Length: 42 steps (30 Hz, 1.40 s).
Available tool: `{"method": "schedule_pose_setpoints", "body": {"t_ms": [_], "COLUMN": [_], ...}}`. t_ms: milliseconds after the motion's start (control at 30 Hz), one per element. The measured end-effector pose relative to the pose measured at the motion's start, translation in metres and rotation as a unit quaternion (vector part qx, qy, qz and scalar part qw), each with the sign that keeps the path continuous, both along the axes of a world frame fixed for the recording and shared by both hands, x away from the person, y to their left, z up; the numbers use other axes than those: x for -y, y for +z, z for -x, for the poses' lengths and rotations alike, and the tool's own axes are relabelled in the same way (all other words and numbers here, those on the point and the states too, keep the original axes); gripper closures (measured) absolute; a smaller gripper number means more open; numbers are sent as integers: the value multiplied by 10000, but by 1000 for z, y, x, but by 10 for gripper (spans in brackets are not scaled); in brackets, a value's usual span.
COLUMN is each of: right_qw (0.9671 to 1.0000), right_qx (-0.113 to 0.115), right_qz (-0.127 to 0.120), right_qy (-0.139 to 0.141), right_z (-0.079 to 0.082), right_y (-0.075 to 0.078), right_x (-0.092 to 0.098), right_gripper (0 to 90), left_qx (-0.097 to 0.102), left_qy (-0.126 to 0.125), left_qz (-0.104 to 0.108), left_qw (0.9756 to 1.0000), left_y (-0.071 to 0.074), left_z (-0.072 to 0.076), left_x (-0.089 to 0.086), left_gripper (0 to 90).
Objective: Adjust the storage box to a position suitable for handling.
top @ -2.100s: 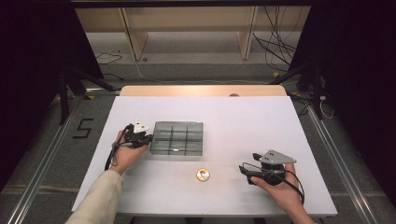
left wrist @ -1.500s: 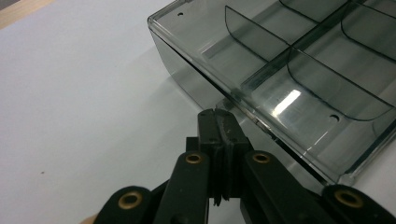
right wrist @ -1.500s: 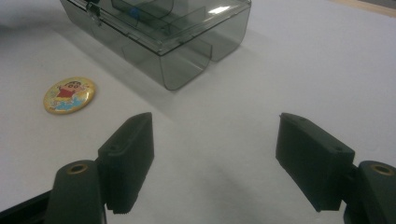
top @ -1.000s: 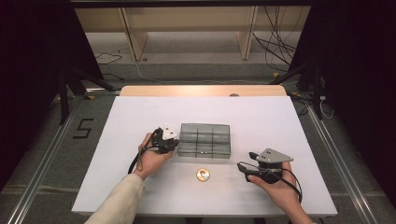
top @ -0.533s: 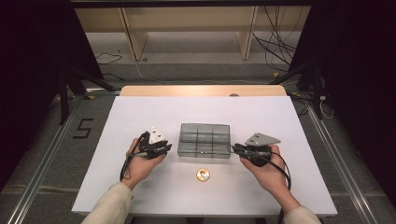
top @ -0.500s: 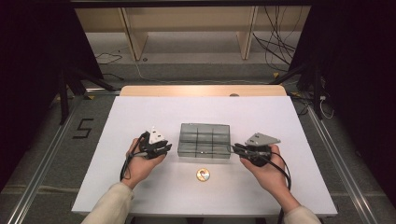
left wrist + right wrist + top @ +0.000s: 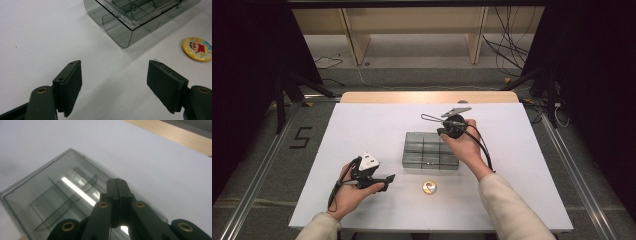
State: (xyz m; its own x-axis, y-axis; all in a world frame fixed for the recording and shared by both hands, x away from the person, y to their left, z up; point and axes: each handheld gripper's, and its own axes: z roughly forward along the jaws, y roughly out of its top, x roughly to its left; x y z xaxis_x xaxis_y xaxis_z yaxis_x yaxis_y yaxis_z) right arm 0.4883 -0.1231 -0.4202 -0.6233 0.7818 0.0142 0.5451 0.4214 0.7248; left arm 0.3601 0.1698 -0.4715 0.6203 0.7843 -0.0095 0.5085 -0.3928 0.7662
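A clear grey compartment box (image 7: 427, 152) with a lid lies mid-table; a round yellow cartoon badge (image 7: 429, 187) lies just in front of it. My left gripper (image 7: 388, 180) rests near the front left, well away from the box. Its jaws have just been opening and stand open with nothing between them. In the left gripper view (image 7: 115, 85) the box (image 7: 130, 22) and badge (image 7: 197, 48) lie ahead. My right gripper (image 7: 441, 131) hovers at the box's far right corner, its jaws just closed together on nothing. In the right gripper view (image 7: 117, 185) they point down at the lid (image 7: 57, 195); contact is unclear.
The white table (image 7: 362, 125) ends in a wooden strip (image 7: 427, 96) at the far side. Beyond it stand a wooden shelf frame (image 7: 412, 30) and loose cables on the floor. Dark stands flank both sides, and a "5" (image 7: 301, 136) is marked on the floor at left.
The left gripper pulled back left and toward the person, away from the box, and opened. The right gripper moved from beside the box's right side to above its far right corner and shut.
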Motion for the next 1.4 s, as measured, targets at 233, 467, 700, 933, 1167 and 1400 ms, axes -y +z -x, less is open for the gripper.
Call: {"method": "schedule_pose_setpoints", "body": {"t_ms": [233, 467, 700, 933, 1167, 1400], "right_qw": [9992, 9966, 9946, 9924, 9909, 9878], "right_qx": [-295, -588, -739, -923, -1084, -1206], "right_qz": [271, 516, 678, 773, 769, 963], "right_qy": [-83, -252, -271, -235, -196, -186], "right_z": [-30, -47, -53, -59, -58, -52], "right_y": [-10, -17, -20, -20, -22, -21], "right_x": [-26, -36, -42, -45, -47, -50], "right_gripper": [900, 900, 900, 900, 900, 900], "left_qx": [31, 19, 50, 58, 74, 68], "left_qy": [-6, -9, -7, -5, 49, 51], "left_qz": [15, -4, -35, -52, -42, -55], "left_qw": [10000, 10000, 10000, 10000, 10000, 9999], "left_y": [-2, -3, -3, -4, -3, -3], "left_z": [8, 8, 8, 7, 6, 7], "left_x": [0, -1, 0, -1, -2, -3], "left_gripper": [257, 260, 262, 263, 268, 271]}}
